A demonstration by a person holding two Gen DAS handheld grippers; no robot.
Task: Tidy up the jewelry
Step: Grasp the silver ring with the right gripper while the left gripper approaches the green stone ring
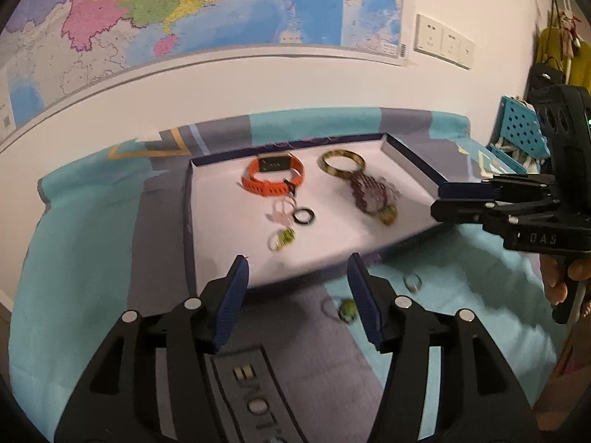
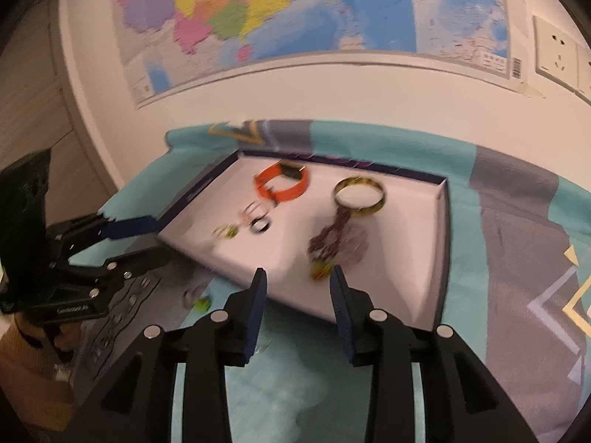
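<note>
Orange is the easiest marker: the orange watch (image 1: 274, 179) lies in the far half of your shallow white tray (image 1: 229, 258), near its far edge. Just beside it, toward the tray's far right corner, sits the gold bangle (image 1: 342, 163), and a dark purple beaded strand (image 1: 369, 192) runs from the bangle toward the near edge, ending in a yellowish piece. Nearer the middle of the tray lie a small black ring (image 1: 304, 216), a pale pink piece (image 1: 279, 215) just beside it, and a green-stoned ring (image 1: 282, 239) closer to the near edge; all three are blurred.

Outside the tray, on the teal and grey cloth (image 1: 74, 295) that covers the desk, two more small pieces rest off the near edge: a green-stoned ring (image 1: 347, 308) and a thin ring (image 1: 413, 282), both soft in focus.

Your left tongs (image 1: 297, 297) stand moderately wide above the tray's near edge, with nothing between the blue pads. Your right tongs (image 2: 297, 308) stand narrower but parted, likewise empty, over the near edge beside the strand's yellowish end. In the left view your right tongs reach toward the tray's right side, with your fingers visible on the handle.

A coloured map (image 1: 184, 11) hangs on the wall behind the desk.
</note>
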